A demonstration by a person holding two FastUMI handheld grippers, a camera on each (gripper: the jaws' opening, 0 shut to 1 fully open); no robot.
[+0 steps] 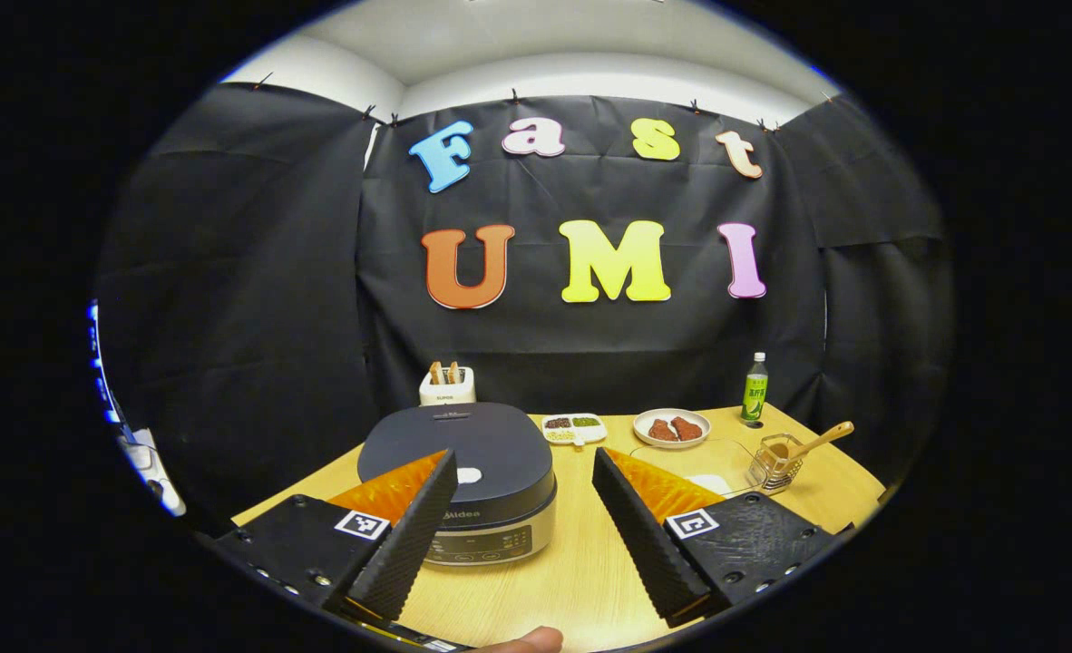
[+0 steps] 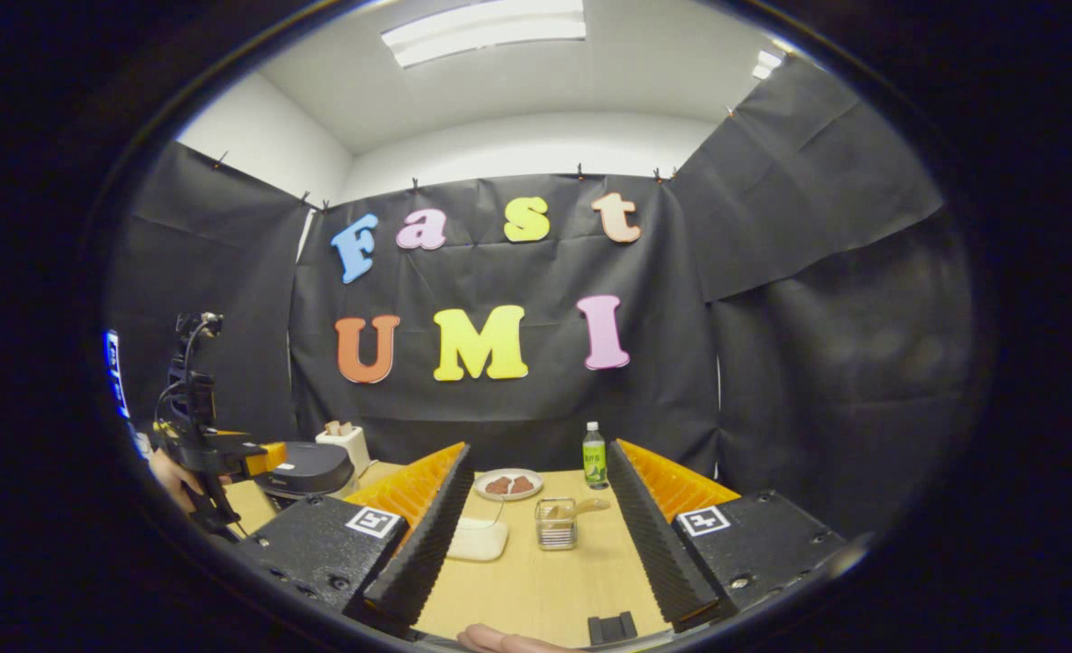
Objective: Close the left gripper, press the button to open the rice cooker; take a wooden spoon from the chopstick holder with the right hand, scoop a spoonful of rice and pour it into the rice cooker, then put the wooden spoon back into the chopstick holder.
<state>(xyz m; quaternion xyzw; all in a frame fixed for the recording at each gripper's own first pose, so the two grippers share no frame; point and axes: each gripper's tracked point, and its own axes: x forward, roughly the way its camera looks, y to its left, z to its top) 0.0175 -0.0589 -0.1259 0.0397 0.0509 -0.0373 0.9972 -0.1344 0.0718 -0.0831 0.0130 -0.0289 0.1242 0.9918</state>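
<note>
Left gripper view: rice cooker point(image 1: 463, 476) at 11 o'clock on table point(image 1: 572, 562), lid down. Left gripper point(image 1: 522, 494) jaws apart. Right gripper point(image 2: 540, 521) jaws apart, chopstick holder point(image 2: 555, 524) between. Step: first; next, closing left jaws, pressing button point(image 1: 469, 474).

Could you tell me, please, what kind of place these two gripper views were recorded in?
Probably a mock kitchen set up in a recording booth: a light wooden table carries a dark-lidded rice cooker, a white toaster and a wire chopstick holder with a wooden spoon, with black cloth hung behind.
</note>
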